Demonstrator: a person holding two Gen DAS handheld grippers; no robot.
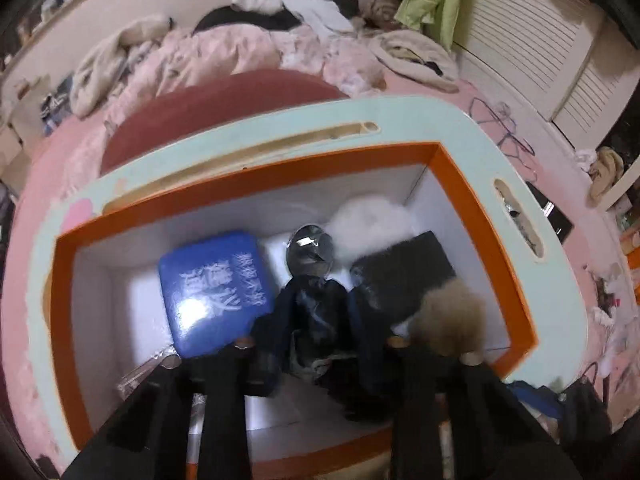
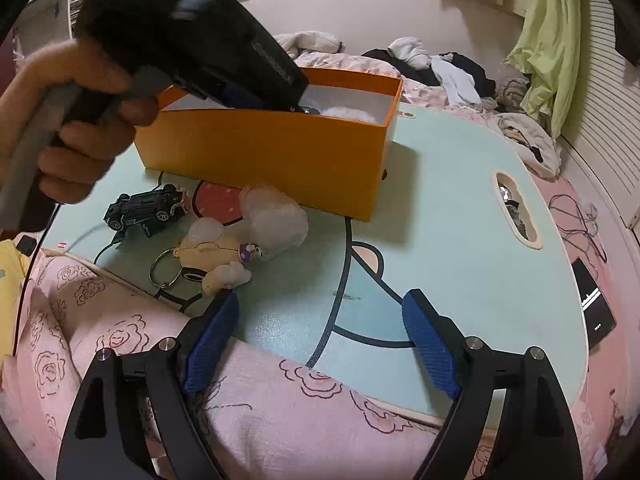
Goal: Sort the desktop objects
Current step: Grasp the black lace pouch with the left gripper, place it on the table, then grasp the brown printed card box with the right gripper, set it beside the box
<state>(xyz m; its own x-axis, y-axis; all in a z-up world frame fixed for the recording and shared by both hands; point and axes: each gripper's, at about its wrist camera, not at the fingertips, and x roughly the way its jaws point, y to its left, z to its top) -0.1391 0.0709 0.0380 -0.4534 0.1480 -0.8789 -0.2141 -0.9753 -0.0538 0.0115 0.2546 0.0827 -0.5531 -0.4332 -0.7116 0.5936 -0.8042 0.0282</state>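
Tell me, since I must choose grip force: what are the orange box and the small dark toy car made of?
The orange box looks like matte cardboard: thin straight walls, white inside, no shine. The small dark toy car seems to be glossy painted metal or hard plastic, judging by highlights on its body; which one, I cannot tell.

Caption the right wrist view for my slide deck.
Open right claw above the table edge; toy car and plush keychain unsorted beside the orange box.
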